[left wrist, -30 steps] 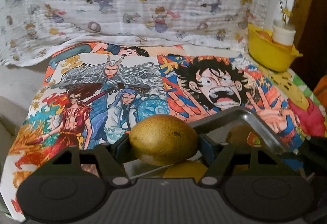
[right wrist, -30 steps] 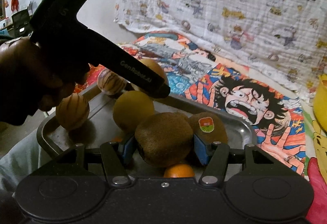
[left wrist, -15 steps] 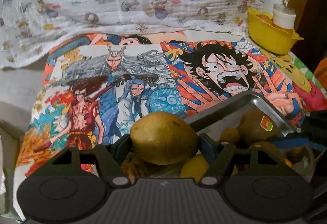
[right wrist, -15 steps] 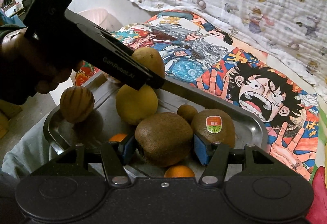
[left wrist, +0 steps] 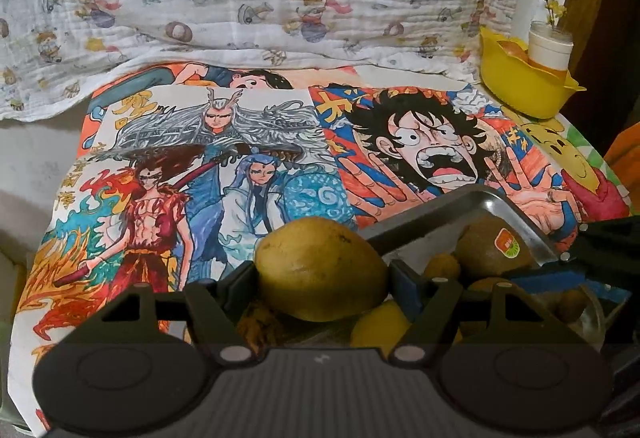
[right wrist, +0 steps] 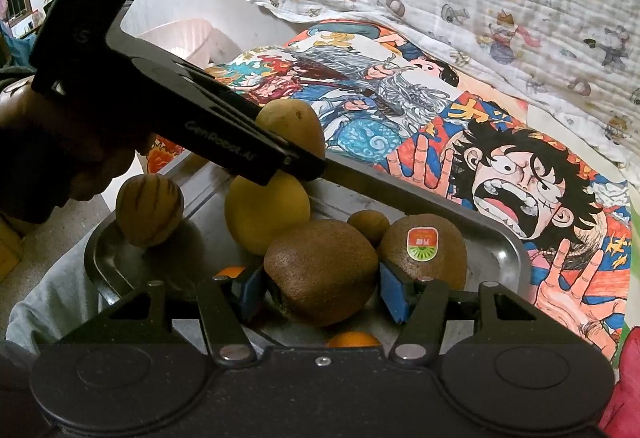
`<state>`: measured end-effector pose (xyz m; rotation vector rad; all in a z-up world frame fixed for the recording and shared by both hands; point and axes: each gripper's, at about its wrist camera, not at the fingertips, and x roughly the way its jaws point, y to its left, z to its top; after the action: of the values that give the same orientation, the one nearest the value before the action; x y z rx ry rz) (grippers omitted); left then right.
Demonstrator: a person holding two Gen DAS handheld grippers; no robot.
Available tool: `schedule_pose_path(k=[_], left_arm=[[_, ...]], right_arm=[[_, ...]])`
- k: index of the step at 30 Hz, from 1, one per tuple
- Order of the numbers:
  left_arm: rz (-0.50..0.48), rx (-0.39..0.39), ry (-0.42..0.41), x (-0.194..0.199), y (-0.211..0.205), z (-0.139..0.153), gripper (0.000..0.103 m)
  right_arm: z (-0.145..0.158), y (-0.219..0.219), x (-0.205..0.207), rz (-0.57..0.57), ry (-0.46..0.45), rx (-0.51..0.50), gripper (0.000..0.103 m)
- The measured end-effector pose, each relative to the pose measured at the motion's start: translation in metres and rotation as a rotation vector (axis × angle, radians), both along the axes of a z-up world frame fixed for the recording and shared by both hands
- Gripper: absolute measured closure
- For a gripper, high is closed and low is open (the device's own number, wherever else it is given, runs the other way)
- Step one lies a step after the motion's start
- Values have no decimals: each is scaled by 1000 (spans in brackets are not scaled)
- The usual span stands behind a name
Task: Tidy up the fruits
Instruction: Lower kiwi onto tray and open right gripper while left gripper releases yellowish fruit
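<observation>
Landmark: I place everything against the metal tray (right wrist: 496,234), which sits at the near edge of the cartoon-print cloth (left wrist: 248,158).
Left gripper (left wrist: 320,274): I have its pads clamped on a yellow-green mango (left wrist: 320,266), raised above the tray's far-left rim.
Right gripper (right wrist: 320,286): its blue pads are closed on a brown kiwi (right wrist: 320,270), just over the tray's near side.
Fruit in the tray: a stickered kiwi (right wrist: 424,246) lies beside my held kiwi, a small brown fruit (right wrist: 368,222) behind them, a yellow fruit (right wrist: 264,214) mid-tray, a striped fruit (right wrist: 148,210) at the left end, and an orange (right wrist: 352,340) under the right gripper.
Yellow bowl (left wrist: 524,86): well beyond the tray, at the cloth's far right corner; I guess it is a sorting target, but cannot be sure.
Risk, collision: the left gripper's body crosses directly above the tray, close to my right one. If I lift the kiwi straight up, I may strike it and jar the mango loose.
Risk, slip: the mango is smooth and rounded, and held across its belly. A quick swing could squirt it out onto the cloth.
Risk, bruising: the kiwi is soft, so tighter squeezing could dent it.
Risk, scatter: a dropped fruit landing in the tray could knock the loose ones over its low rim.
</observation>
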<state>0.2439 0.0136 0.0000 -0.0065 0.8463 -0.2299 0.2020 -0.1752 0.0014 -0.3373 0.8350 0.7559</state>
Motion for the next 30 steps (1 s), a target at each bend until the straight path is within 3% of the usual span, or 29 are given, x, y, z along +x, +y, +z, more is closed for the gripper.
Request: schedule_pose_path(k=[30], left_arm=[[-2, 10, 8, 2, -1, 0, 27]], right_arm=[[-3, -2, 6, -18, 25, 17, 41]])
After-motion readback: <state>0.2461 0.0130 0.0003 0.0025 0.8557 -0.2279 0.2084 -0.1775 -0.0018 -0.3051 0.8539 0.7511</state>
